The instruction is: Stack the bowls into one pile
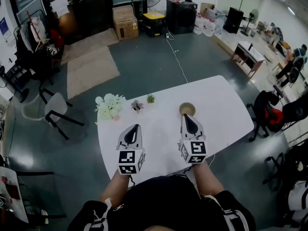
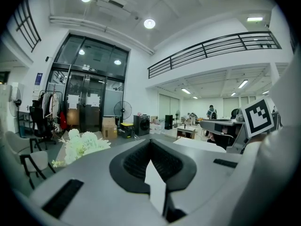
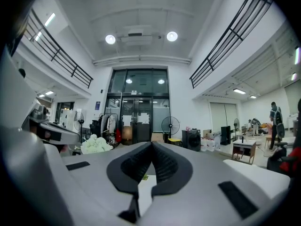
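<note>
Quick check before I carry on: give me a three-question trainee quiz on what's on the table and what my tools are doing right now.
1. True or false: the right tool is carrying a bowl.
2. What sits on the table just past the right tool's tip in the head view? A) white flowers B) a brown bowl C) a cardboard box
3. Fill in: the jaws of the left tool are ____.
Key: 1 false, its jaws are shut with nothing between them. 2 B. 3 shut.
</note>
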The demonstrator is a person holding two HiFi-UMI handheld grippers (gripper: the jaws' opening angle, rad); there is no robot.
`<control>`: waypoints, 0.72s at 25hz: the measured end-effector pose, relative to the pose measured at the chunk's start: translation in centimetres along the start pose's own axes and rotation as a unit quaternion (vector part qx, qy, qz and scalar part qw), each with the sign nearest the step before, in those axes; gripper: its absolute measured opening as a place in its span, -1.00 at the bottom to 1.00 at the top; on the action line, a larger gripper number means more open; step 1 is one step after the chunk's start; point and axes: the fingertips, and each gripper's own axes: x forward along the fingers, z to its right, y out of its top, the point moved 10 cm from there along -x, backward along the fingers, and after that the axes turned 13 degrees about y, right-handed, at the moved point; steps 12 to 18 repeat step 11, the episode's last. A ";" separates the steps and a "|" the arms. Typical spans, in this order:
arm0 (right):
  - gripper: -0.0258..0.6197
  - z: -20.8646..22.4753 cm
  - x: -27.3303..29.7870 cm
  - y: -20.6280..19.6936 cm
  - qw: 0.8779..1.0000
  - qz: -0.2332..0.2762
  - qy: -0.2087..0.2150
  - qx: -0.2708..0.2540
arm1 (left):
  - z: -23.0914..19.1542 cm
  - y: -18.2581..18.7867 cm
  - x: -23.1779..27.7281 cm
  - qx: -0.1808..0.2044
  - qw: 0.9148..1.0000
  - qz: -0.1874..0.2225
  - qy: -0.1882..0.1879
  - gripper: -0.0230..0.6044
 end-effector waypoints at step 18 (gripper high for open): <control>-0.88 -3.0 -0.5 0.2 1.000 -0.001 -0.002 -0.008 | -1.9 -0.2 -1.5 -0.008 1.000 0.003 -0.009 -0.89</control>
